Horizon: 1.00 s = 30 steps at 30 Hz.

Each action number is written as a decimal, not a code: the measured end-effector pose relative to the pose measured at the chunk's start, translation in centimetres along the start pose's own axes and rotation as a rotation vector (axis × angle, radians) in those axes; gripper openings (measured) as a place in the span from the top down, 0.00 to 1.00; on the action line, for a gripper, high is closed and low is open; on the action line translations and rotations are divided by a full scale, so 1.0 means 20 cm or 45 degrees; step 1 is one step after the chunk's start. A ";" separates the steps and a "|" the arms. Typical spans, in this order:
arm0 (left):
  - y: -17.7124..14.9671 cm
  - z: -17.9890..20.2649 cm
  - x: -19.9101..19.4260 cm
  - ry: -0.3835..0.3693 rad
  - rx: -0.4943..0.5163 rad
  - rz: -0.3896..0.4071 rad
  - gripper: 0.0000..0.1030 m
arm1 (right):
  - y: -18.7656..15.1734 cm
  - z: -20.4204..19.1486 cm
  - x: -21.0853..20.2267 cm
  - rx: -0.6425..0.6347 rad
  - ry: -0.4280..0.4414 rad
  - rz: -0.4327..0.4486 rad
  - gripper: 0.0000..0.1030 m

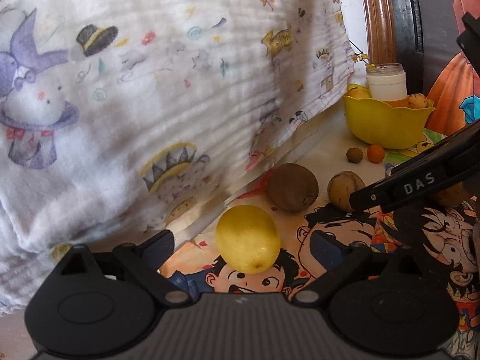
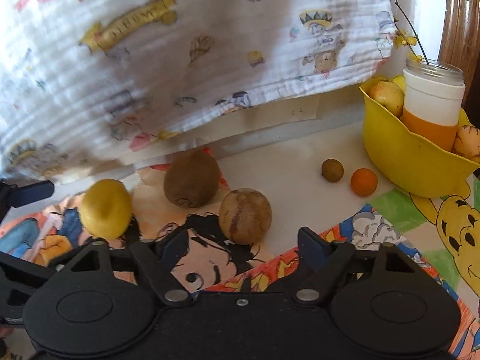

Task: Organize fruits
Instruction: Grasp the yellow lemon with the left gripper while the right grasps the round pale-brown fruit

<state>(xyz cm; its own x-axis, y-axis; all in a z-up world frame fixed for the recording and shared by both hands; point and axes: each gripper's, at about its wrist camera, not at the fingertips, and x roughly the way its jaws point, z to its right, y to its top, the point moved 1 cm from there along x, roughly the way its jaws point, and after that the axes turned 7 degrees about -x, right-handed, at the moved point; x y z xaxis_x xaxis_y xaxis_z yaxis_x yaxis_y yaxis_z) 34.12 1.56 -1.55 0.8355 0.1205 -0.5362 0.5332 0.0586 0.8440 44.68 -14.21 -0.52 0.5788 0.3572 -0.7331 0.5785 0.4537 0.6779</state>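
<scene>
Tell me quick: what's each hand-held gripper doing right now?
Left hand-held gripper: open, yellow fruit between its fingers, not gripped.
Right hand-held gripper: open, tan round fruit just ahead, not gripped.

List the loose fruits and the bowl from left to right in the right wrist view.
yellow lemon → brown kiwi → tan round fruit → small brown fruit → small orange fruit → yellow bowl

The lemon (image 1: 247, 238) has smooth, shiny skin. The kiwi (image 2: 191, 179) looks fuzzy and dull. The yellow bowl (image 2: 411, 162) is smooth, maybe plastic. The blanket (image 1: 150, 90) is soft, crinkly cloth.
</scene>
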 end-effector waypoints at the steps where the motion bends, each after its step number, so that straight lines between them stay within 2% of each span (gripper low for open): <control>1: 0.00 0.00 0.01 0.000 -0.003 -0.002 0.07 | 0.00 0.00 0.01 0.000 -0.002 -0.002 0.32; 12: 0.00 -0.03 0.07 -0.062 -0.083 -0.047 0.26 | 0.01 0.01 0.10 -0.036 0.034 -0.008 0.34; 16: 0.00 -0.03 0.09 -0.078 -0.097 -0.067 0.34 | 0.02 -0.01 0.13 -0.048 0.025 -0.015 0.40; 26: 0.00 -0.06 0.12 -0.092 -0.141 -0.078 0.43 | 0.02 -0.03 0.18 -0.070 0.002 -0.003 0.42; 30: 0.00 -0.06 0.12 -0.089 -0.155 -0.080 0.44 | 0.01 -0.03 0.20 -0.050 -0.019 -0.006 0.51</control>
<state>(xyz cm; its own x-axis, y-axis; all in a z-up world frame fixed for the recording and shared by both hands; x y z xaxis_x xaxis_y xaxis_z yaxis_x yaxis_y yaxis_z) 35.98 3.13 -2.76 0.8106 0.0435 -0.5840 0.5680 0.1840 0.8022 46.83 -12.27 -3.25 0.5849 0.3427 -0.7351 0.5583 0.4874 0.6714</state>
